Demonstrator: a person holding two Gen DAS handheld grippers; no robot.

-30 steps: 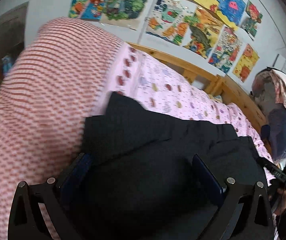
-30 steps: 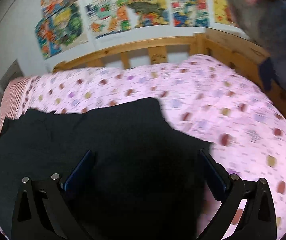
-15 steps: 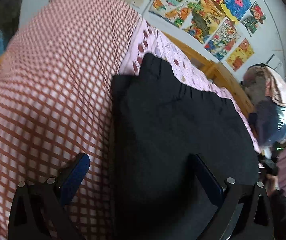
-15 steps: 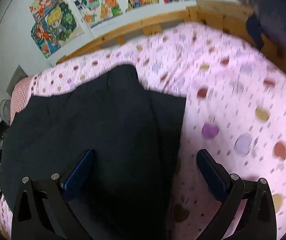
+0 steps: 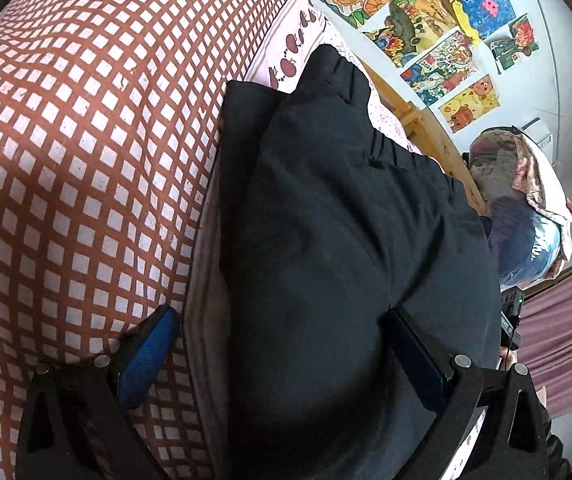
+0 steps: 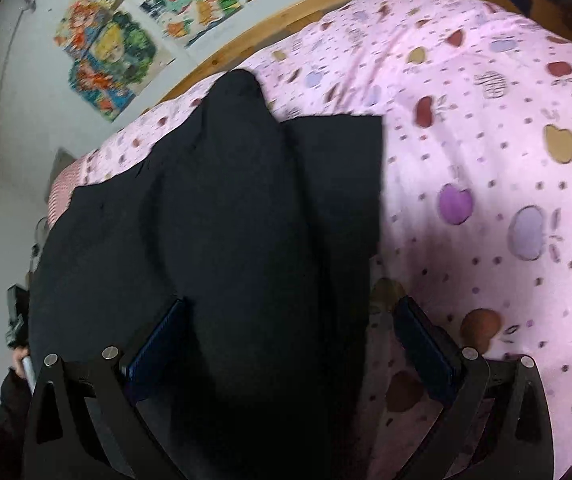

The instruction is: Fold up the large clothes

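Through my left wrist camera, my left gripper [image 5: 282,344] is spread wide, grasping nothing. The black garment [image 5: 346,240] lies folded ahead of it and under its right finger [image 5: 418,348], while its left finger [image 5: 146,354] sits over the red checked pillow [image 5: 86,140]. Posters [image 5: 426,20] hang on the wall far ahead.

Through my right wrist camera, my right gripper [image 6: 290,344] is also spread wide and empty. The black garment [image 6: 226,220] stretches ahead between the fingers and off to their left, on the pink apple-print sheet [image 6: 486,160].
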